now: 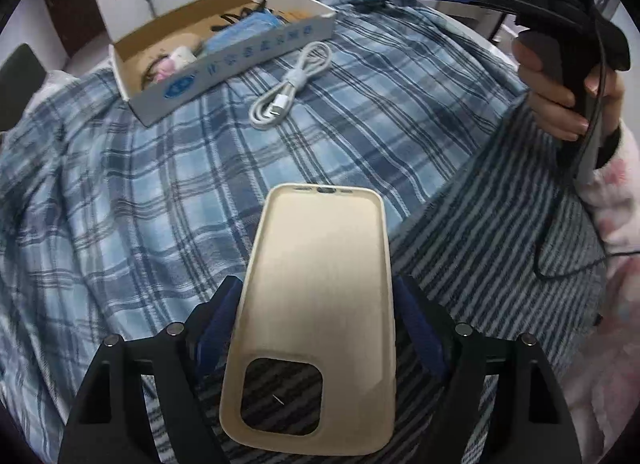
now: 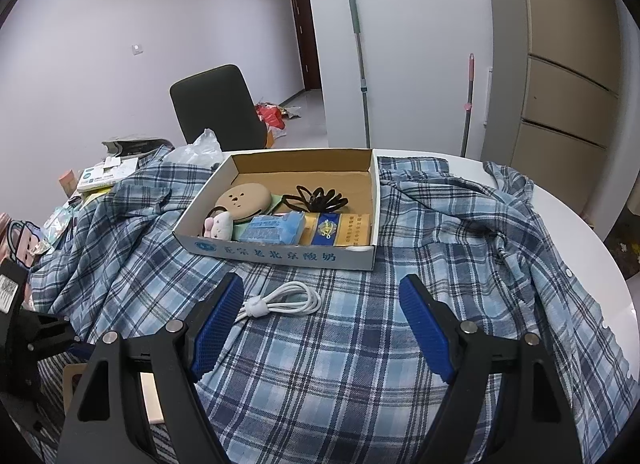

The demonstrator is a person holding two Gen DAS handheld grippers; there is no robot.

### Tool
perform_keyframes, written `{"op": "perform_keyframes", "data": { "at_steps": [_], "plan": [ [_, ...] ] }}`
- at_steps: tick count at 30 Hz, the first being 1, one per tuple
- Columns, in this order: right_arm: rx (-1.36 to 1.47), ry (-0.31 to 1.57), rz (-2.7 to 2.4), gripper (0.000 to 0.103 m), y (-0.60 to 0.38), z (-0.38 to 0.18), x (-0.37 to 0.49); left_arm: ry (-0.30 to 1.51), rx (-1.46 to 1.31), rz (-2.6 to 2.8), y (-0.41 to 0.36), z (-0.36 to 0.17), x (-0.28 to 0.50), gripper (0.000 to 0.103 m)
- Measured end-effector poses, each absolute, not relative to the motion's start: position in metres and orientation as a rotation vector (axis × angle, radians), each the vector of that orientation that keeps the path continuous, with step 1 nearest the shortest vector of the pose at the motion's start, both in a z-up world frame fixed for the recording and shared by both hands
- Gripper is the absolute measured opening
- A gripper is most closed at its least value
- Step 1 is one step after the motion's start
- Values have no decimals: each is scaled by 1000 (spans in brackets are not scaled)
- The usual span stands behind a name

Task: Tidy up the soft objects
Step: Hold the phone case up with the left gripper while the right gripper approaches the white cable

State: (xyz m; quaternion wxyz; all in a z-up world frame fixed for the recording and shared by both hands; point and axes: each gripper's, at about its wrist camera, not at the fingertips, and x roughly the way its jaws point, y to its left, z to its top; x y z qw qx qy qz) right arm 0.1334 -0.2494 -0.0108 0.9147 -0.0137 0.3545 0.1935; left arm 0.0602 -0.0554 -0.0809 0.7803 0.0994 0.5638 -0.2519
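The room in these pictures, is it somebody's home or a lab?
Most likely a home. A plaid shirt is spread over a round white table, two mops lean on the wall, and a cardboard box holds small household items.

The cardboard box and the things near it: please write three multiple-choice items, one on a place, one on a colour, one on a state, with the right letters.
1. Where does the white cable lie?
A. inside the cardboard box
B. on the plaid cloth in front of the box
C. on the chair

2. What colour is the phone case?
A. beige
B. red
C. green

3. How are the right tongs?
A. shut on the cable
B. shut on the box
C. open, holding nothing

Answers: 1 B, the coil rests on the cloth outside the box wall. 2 A, the case in the left tongs is beige. 3 C, the blue pads stand wide apart.
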Motion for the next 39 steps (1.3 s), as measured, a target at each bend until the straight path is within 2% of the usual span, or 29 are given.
{"op": "perform_keyframes", "data": {
  "at_steps": [4,6,9,16,19,23,26,30,32,33,34,39],
  "plan": [
    [-40,737,402,79,-246,-13,134,1263,219,-581,-55,-89,64,80],
    [-44,739,402,79,-245,-14,134,1254,231,-589,-56,-88,62,75],
    [-46,746,398,79,-245,-16,135,1227,240,-591,-57,-84,60,75],
    [-38,747,378,79,-248,-17,137,1013,210,-547,-62,-41,51,74],
    [-27,748,354,79,-252,-14,139,880,142,-463,-54,-19,54,74],
    [-20,779,321,79,-252,-12,144,807,29,-412,-43,-12,70,75],
    [-50,812,310,73,-246,-12,150,698,57,-304,-35,-12,72,75],
    [-142,845,321,59,-228,-18,157,685,-23,-290,-20,-20,79,75],
    [-180,868,333,46,-219,-24,162,661,-5,-251,-16,-27,81,75],
    [-188,878,338,31,-215,-28,166,647,9,-235,-15,-29,80,75],
    [-192,889,343,28,-212,-31,170,641,13,-230,-14,-31,80,75],
    [-204,943,367,28,-193,-51,193,629,-15,-246,-9,-35,76,75]
  ]
}}
